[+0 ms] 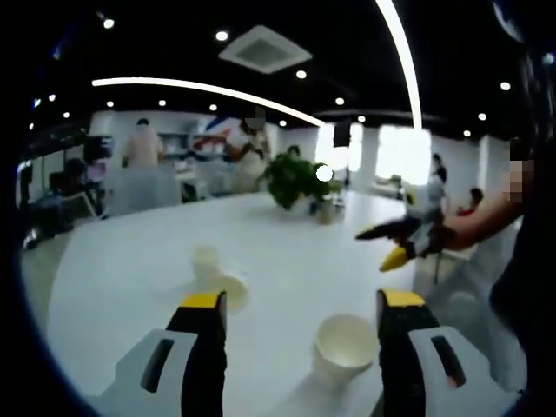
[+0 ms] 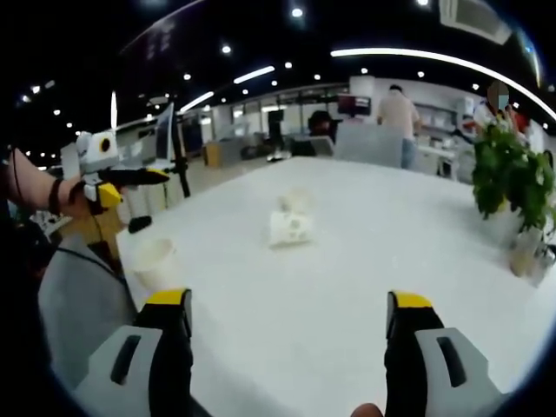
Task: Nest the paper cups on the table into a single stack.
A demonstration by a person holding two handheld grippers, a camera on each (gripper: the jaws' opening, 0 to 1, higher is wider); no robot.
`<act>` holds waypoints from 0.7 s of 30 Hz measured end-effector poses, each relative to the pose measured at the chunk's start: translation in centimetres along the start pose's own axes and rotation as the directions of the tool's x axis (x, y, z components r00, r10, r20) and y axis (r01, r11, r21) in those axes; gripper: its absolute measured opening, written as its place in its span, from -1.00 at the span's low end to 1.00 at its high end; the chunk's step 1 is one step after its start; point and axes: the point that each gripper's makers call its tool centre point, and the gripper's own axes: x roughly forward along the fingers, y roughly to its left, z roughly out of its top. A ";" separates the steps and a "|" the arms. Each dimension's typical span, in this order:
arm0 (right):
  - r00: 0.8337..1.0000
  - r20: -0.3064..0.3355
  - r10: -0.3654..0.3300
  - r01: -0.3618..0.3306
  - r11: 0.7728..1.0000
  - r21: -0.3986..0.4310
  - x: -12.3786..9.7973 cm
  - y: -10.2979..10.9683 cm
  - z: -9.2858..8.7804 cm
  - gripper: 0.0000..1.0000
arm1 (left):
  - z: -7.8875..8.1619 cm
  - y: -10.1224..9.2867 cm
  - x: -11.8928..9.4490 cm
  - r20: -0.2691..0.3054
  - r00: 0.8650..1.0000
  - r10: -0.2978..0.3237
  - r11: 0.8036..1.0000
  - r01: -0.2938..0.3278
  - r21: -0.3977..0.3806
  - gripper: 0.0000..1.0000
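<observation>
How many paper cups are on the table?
3. One upright cup stands near the table's edge, closest to the grippers. Another upright cup stands farther out, with a cup on its side right next to it. More could be hidden.

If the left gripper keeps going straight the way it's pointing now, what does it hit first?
Probably the bare table top. The left gripper has its jaws apart with open table between them; the nearest paper cup sits just inside its right jaw, and two cups lie left of the line. Depth is uncertain.
</observation>
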 end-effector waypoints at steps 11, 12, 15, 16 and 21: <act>1.000 -0.010 0.008 -0.008 1.000 -0.013 0.5 0.0 0.5 0.81 | 0.2 2.2 -1.1 0.013 0.998 0.065 0.998 -0.065 0.003 0.63; 1.000 -0.011 0.010 -0.010 1.000 -0.012 0.7 0.0 0.5 0.81 | 0.1 2.4 -1.2 0.012 0.998 0.066 0.998 -0.067 0.001 0.62; 1.000 -0.016 0.012 -0.012 1.000 -0.022 0.9 0.0 0.7 0.81 | 0.0 2.8 -1.4 0.013 0.997 0.074 0.997 -0.074 -0.003 0.66; 1.000 -0.017 0.012 -0.013 1.000 -0.023 1.0 -0.1 0.7 0.81 | 0.0 2.9 -1.5 0.016 0.997 0.076 0.997 -0.076 -0.006 0.68; 1.000 -0.024 0.013 -0.014 1.000 -0.027 1.7 0.0 1.0 0.81 | -0.2 3.9 -1.7 0.033 0.995 0.097 0.995 -0.096 -0.026 0.85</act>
